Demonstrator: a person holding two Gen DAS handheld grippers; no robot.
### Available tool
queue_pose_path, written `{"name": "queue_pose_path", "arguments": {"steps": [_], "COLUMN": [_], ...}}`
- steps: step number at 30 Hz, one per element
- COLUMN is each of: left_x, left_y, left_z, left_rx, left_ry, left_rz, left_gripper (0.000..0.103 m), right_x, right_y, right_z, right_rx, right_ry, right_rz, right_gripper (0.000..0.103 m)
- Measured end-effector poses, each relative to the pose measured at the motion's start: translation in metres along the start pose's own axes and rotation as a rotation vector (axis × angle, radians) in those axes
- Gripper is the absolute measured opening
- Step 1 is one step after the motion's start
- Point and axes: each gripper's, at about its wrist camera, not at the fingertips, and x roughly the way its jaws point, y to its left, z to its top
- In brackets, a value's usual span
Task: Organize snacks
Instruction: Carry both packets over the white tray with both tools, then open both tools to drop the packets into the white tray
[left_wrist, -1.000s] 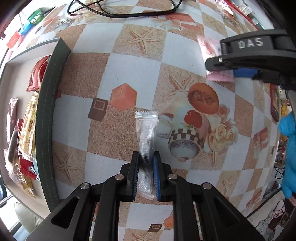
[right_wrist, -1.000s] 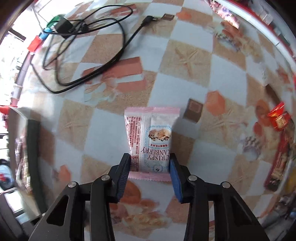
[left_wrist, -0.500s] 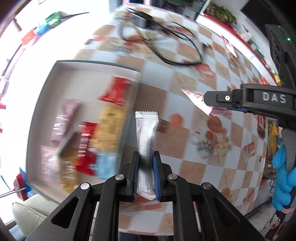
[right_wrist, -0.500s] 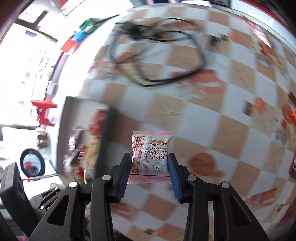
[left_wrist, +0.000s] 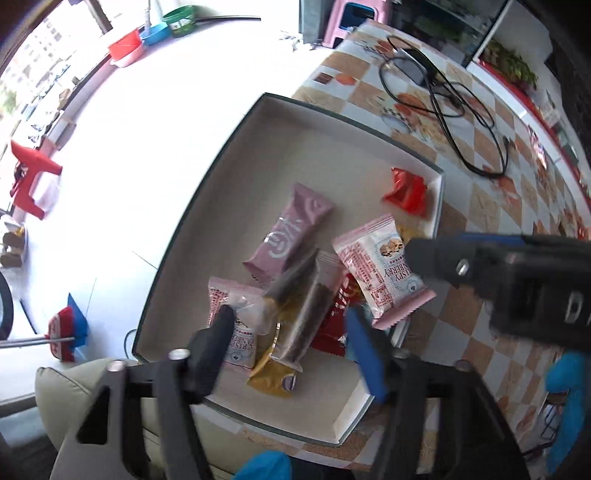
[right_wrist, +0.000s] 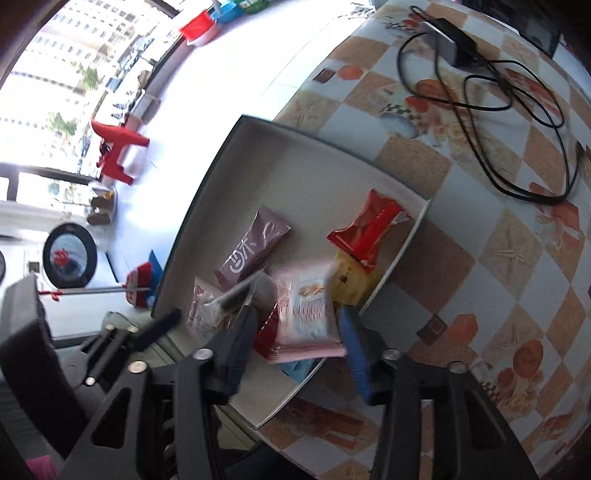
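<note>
A shallow white box with a dark rim (left_wrist: 236, 129) (right_wrist: 258, 140) sits at the table's edge and holds several snack packets. My left gripper (left_wrist: 291, 328) is open above the box; the silver bar packet (left_wrist: 310, 306) lies loose between its fingers, blurred, on the pile. My right gripper (right_wrist: 295, 332) is open too; the pink cranberry crisp packet (right_wrist: 306, 314) (left_wrist: 384, 273) is blurred between its fingers, over the box's near edge. A mauve packet (left_wrist: 291, 232) (right_wrist: 255, 247) and a red packet (left_wrist: 406, 192) (right_wrist: 369, 229) lie in the box.
A black cable and adapter (left_wrist: 443, 96) (right_wrist: 480, 74) lie on the checked tablecloth (right_wrist: 480, 258) beyond the box. The table edge runs just left of the box, with white floor and a red stool (left_wrist: 29, 173) below. A cushion (left_wrist: 74, 406) is at the near corner.
Both grippers carried their packets from the tablecloth to over the box, then opened. The silver bar and the pink packet have been let go and are dropping onto the pile.
</note>
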Motion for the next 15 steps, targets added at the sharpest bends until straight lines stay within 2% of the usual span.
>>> {"name": "queue_pose_path", "arguments": {"steps": [1,4,5,6,11,15], "left_x": [-0.002,-0.002,-0.002,-0.001,0.002,0.0], "left_y": [0.004,0.012,0.015,0.017,0.028,0.033], "left_z": [-0.001,-0.002,-0.002,-0.002,-0.003,-0.005], "left_rx": [-0.004,-0.013,-0.019,-0.025,-0.043,-0.043], "left_ry": [-0.008,-0.006,-0.001,0.007,0.038,0.032], "left_rz": [0.0,0.018,0.02,0.019,-0.007,0.004], "left_gripper": [0.075,0.08,0.08,0.081,0.081,0.082], "right_x": [0.001,0.005,0.003,0.003,0.001,-0.004], "right_y": [0.004,0.015,0.017,0.02,0.034,0.039], "right_z": [0.0,-0.003,-0.004,-0.005,-0.008,-0.013], "right_rx": [-0.011,-0.047,-0.062,-0.076,-0.138,-0.151], "right_ry": [-0.001,0.012,0.019,0.018,-0.007,-0.002], "right_rz": [-0.009,-0.058,-0.079,-0.095,-0.19,-0.211], "right_gripper": [0.077,0.079,0.084,0.102,0.103,0.103]}}
